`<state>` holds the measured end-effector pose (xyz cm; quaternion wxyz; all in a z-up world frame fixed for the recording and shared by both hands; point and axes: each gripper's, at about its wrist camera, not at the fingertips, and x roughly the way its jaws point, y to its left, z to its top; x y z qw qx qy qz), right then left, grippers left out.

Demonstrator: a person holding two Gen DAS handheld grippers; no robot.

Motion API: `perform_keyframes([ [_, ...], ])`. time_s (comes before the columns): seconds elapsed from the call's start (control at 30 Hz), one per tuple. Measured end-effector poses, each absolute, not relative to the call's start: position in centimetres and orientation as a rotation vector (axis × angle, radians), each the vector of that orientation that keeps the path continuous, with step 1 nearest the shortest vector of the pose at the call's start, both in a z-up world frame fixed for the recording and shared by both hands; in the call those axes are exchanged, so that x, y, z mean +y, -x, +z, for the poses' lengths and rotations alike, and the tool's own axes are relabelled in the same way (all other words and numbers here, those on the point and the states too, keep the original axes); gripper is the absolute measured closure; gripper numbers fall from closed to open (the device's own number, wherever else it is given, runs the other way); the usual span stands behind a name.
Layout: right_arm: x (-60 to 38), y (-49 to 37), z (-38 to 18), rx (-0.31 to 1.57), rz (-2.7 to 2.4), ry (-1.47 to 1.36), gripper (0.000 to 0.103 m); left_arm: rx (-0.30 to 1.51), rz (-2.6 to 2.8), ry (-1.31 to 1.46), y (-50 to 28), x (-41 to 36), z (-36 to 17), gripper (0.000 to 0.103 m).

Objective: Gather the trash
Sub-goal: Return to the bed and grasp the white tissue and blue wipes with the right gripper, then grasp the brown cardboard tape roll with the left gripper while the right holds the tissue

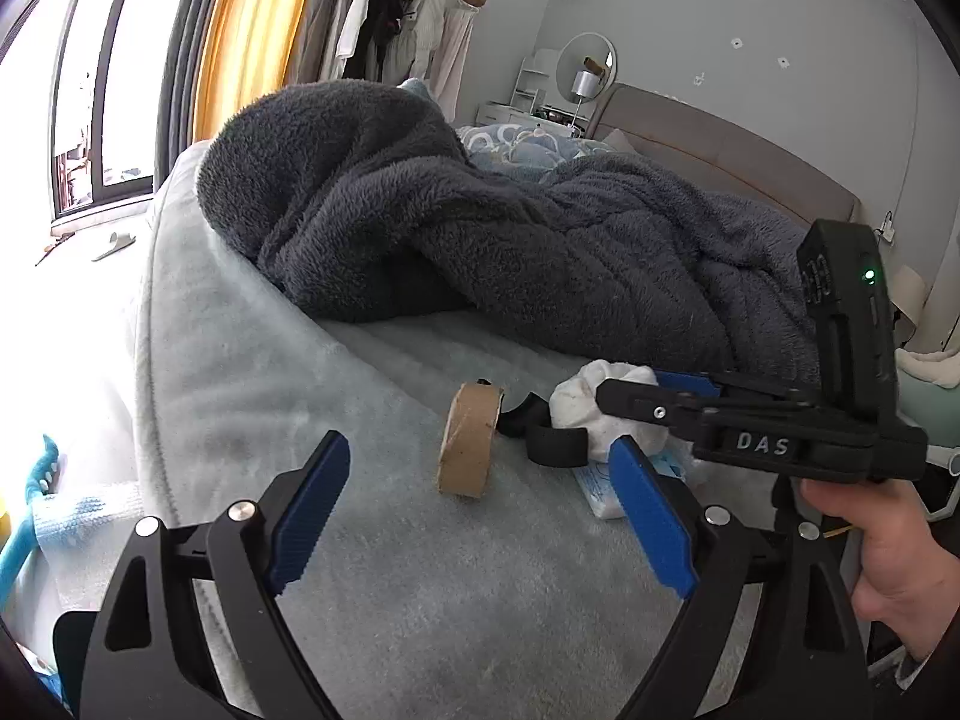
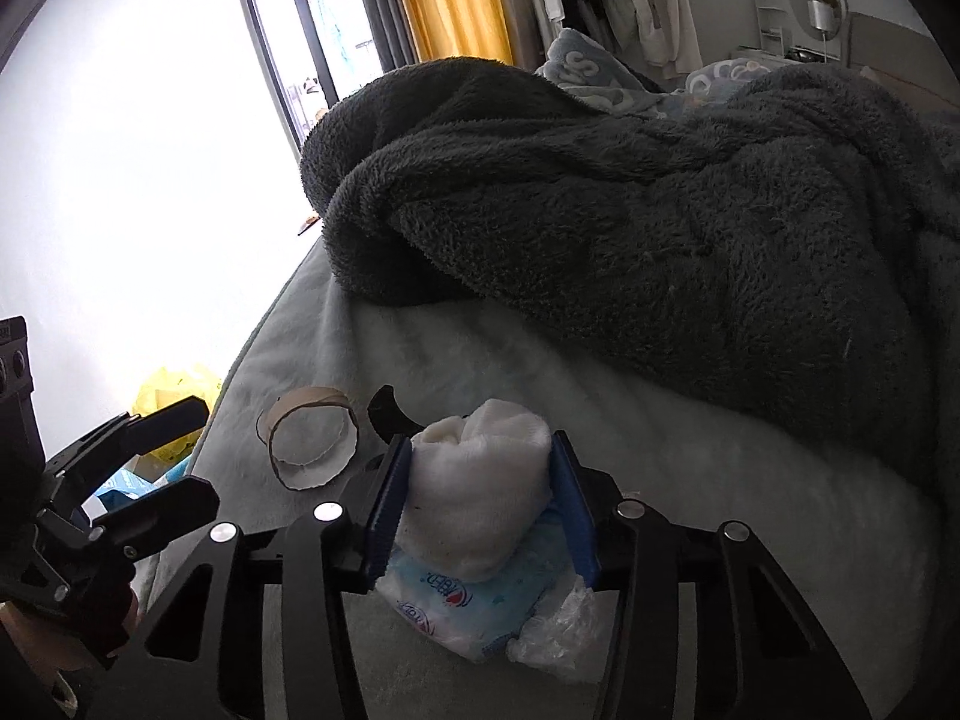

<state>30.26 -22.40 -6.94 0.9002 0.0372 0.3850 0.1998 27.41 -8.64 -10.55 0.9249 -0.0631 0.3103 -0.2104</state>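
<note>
A crumpled white tissue wad lies on the pale grey bed cover, on top of a blue-and-white tissue packet. My right gripper is shut on the wad, one blue pad on each side. In the left wrist view the wad and the right gripper show at the right. A brown cardboard tape core stands on edge in front of my left gripper, which is open and empty. The core also shows in the right wrist view. A black curved piece lies between the core and the wad.
A dark grey fleece blanket is heaped across the bed behind the trash. The bed edge drops off to the left, toward the window. A yellow bag sits on the floor beside the bed.
</note>
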Motion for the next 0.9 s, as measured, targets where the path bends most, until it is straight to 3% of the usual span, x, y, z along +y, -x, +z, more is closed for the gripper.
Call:
perform_keyframes([
  [0.13, -22.7, -29.8, -6.6, 0.794, 0.424, -0.076, 0.068, 0.643, -0.427, 0.126, -27.7, -9.2, -11.0, 0.014],
  [0.5, -25.1, -28.2, -4.0, 0.705, 0.449, -0.154, 0.069, 0.639, -0.402, 0.109, -28.5, -10.5, -11.8, 0.025],
  [0.77, -25.7, -27.4, -3.3, 0.692, 0.476, -0.154, 0.069, 0.669, -0.400, 0.140, -30.5, -11.3, -12.3, 0.036],
  [0.9, -26.1, -27.4, -3.2, 0.693, 0.485, -0.157, 0.069, 0.693, -0.396, 0.162, -31.4, -11.3, -12.5, 0.049],
])
